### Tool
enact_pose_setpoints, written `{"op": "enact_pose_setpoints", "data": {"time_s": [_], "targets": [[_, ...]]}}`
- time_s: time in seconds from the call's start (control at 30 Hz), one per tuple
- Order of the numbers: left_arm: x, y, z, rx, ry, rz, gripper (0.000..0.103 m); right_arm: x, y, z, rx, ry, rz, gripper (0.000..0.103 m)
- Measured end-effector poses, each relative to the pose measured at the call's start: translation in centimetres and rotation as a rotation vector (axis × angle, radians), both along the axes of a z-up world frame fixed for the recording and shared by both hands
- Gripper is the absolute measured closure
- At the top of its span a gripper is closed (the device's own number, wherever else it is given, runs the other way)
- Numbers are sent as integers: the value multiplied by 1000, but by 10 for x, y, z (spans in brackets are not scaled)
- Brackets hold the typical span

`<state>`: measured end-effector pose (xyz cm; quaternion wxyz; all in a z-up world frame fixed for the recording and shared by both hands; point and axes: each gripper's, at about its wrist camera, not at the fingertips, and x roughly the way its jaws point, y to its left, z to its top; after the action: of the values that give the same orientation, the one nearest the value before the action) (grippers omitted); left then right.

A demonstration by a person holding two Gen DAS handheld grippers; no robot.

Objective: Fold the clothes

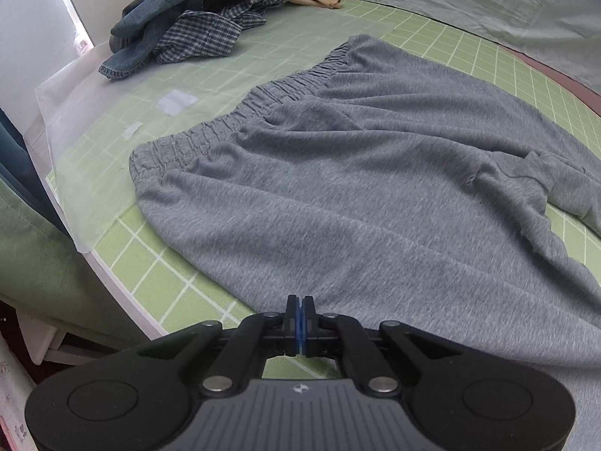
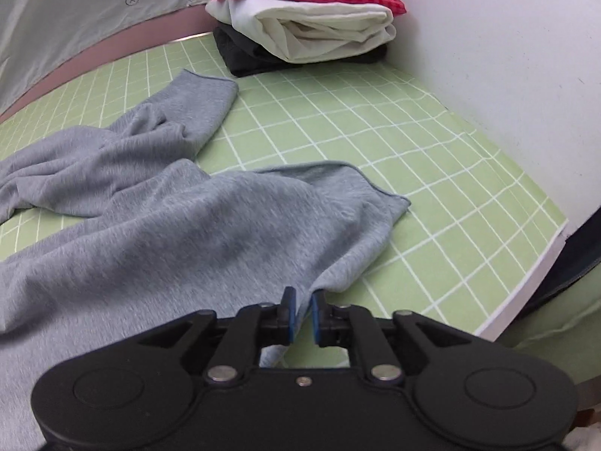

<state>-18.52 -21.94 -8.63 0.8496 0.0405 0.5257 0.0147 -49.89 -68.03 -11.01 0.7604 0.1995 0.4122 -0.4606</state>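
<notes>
Across the green grid mat (image 1: pixel 157 263) the grey sweatpants (image 1: pixel 375 195) lie spread out, and every place below is given from them. Their gathered elastic waistband (image 1: pixel 233 116) runs along the far left edge in the left wrist view, with bare mat beyond it. Their two legs (image 2: pixel 180 112) trail off the other way in the right wrist view, rumpled and split apart, the cuffs resting flat on the grid.

Beyond the waistband, well apart from the sweatpants, an unfolded heap of clothes (image 1: pixel 195 18) sits near the mat's far edge: denim, blue check fabric and something tan on top. Past the leg cuffs, near the white wall, stands a folded stack (image 2: pixel 304 22) with a dark garment at the bottom, a white one in the middle and a red checked one on top. It does not touch the sweatpants.

The left gripper (image 1: pixel 299 319) hangs over the near hem of the sweatpants, just at the cloth's edge where it meets the mat. Its blue-padded fingers are pressed together with nothing seen between them.

The right gripper (image 2: pixel 302 312) sits low at the near edge of the closer leg. Its fingers (image 2: pixel 288 314) stand slightly apart, and a fold of grey cloth appears to run into the gap, though whether the pads actually pinch it cannot be told.
</notes>
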Motion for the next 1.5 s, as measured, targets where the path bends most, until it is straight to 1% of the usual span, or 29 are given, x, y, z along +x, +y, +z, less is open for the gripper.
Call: {"op": "enact_pose_setpoints", "data": {"time_s": [0.03, 0.07, 0.1, 0.13, 0.17, 0.2, 0.23, 0.27, 0.33, 0.43, 0.53, 0.57, 0.67, 0.73, 0.8, 0.9, 0.97, 1.13, 1.3, 1.4, 1.47, 1.5], "targets": [[0, -2, 3, -8, -8, -13, 93, 3, 2, 5, -18, -18, 2, 68], [1, -4, 6, -12, -15, -19, 88, 5, 3, 10, -35, -36, 3, 60], [2, -5, 9, -15, -23, -18, 75, 11, 5, 15, -49, -61, 9, 57], [4, -5, 13, -20, -34, -17, 69, 15, 6, 19, -62, -75, 16, 49], [5, -5, 18, -26, -48, -16, 68, 19, 8, 22, -74, -86, 24, 35], [7, -3, 21, -28, -60, -19, 66, 26, 11, 23, -93, -84, 25, 27], [10, -2, 25, -27, -72, -23, 62, 33, 14, 24, -113, -78, 25, 18], [13, 0, 27, -27, -84, -29, 59, 39, 16, 24, -134, -72, 25, 15], [23, 6, 28, -19, -102, -45, 50, 54, 23, 22, -155, -49, 48, 14], [47, 14, 25, -10, -117, -66, 49, 70, 37, 16, -151, -40, 57, 3], [76, 21, 20, -6, -122, -85, 44, 90, 51, 6, -124, -32, 73, 0], [86, 24, 18, -5, -124, -91, 44, 97, 56, 3, -118, -29, 75, 0], [115, 31, 12, -1, -129, -109, 44, 122, 74, -5, -117, -19, 46, 0], [136, 37, 7, -15, -122, -132, 43, 138, 85, -9, -118, -8, 28, 0], [152, 40, 2, -27, -116, -158, 42, 157, 99, -8, -145, 13, -12, 0], [178, 41, -6, -22, -111, -225, 40, 179, 116, -3, -152, -23, -26, 0], [195, 39, -12, -19, -106, -263, 40, 192, 125, -3, -157, -30, -47, 0], [233, 36, -17, -95, -109, -337, 38, 218, 144, -5, -135, -49, -94, 0], [261, 15, -20, -165, -118, -418, 37, 235, 162, -5, -154, -14, -109, 0], [269, 1, -23, -165, -143, -446, 37, 241, 169, -6, -146, -2, -122, 0], [273, -8, -25, -156, -170, -453, 42, 243, 174, -6, -146, 6, -126, 0], [275, -10, -25, -150, -178, -450, 61, 245, 176, -5, -147, 11, -128, 0]]}}
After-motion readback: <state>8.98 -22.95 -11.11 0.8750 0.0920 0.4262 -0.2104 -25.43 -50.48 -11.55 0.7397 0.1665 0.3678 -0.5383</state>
